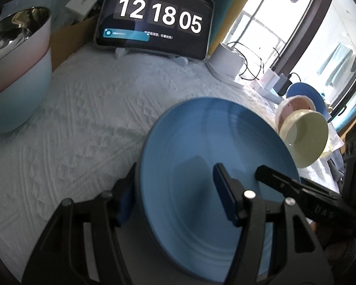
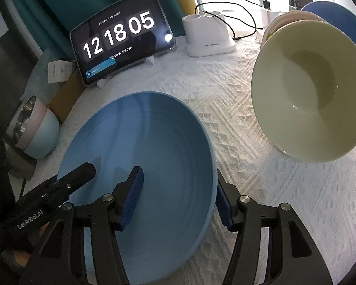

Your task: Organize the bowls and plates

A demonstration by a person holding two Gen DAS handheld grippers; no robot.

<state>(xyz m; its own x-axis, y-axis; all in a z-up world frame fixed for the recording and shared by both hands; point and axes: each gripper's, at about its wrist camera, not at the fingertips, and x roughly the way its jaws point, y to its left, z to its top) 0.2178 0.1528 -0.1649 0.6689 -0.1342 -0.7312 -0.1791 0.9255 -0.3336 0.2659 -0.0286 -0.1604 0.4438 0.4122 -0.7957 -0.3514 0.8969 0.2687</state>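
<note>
Both claws on the blue plate [image 2: 140,166], which sits on the white textured cloth [image 2: 237,166] in front of the clock tablet [image 2: 121,40]. My left gripper [image 1: 175,192] straddles the plate's left rim, one pad inside, one outside; can't tell if the pads press. My right gripper [image 2: 178,197] straddles the right rim the same way, grip unclear. Cream bowl [image 2: 308,95] tilted on its side right of the plate. Pink-blue steel-lined bowl [image 2: 39,133] left of the plate.

Tablet [image 2: 121,45] reads 12 18 05; left tongs [image 2: 87,166] marked GenRobot.AI
</note>
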